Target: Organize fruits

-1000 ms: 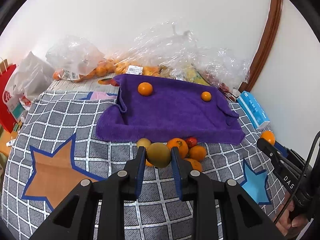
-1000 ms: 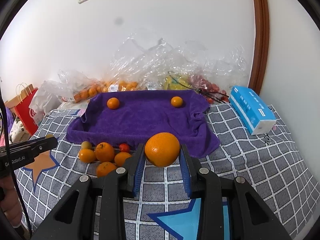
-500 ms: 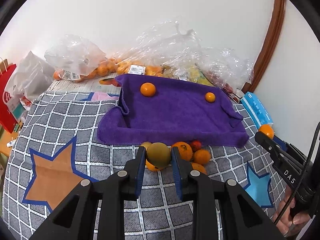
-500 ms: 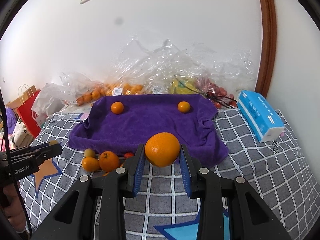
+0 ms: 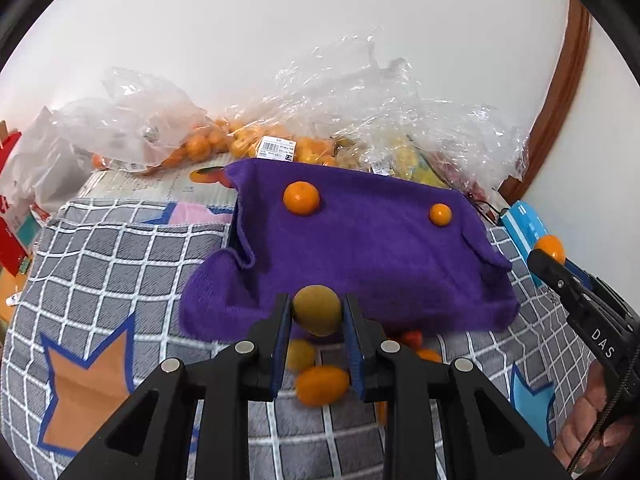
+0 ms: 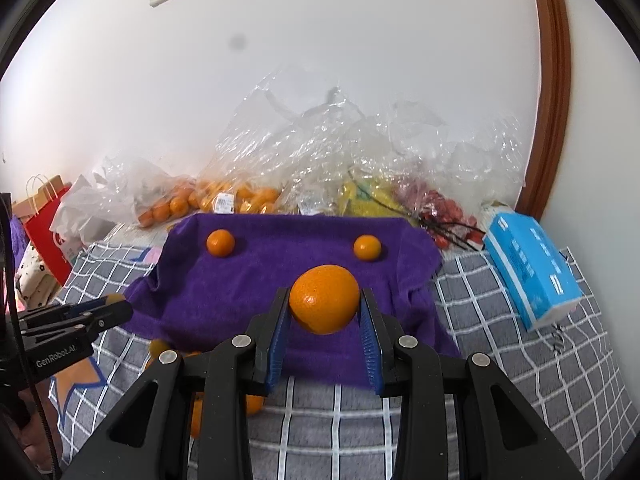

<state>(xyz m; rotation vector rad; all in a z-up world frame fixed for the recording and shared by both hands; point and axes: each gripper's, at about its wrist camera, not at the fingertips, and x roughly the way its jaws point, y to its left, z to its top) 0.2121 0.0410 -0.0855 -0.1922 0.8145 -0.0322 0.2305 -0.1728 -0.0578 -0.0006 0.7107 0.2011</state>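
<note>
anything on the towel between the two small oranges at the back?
Nothing: between the left orange and the right orange, only bare purple towel shows. Clearest in the right wrist view.

Bright, even, diffuse lighting; soft shadows; glare on plastic bags (image 6: 320, 140) at 12 o'clock; fisheye bending and black vignette at edges.

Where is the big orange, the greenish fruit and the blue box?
big orange (image 6: 324, 304): right wrist view, middle of its peel, between the gripper's fingers.
greenish fruit (image 5: 317, 310): left wrist view, middle of its skin, between the fingers.
blue box (image 6: 532, 270): right wrist view, its top face.
</note>
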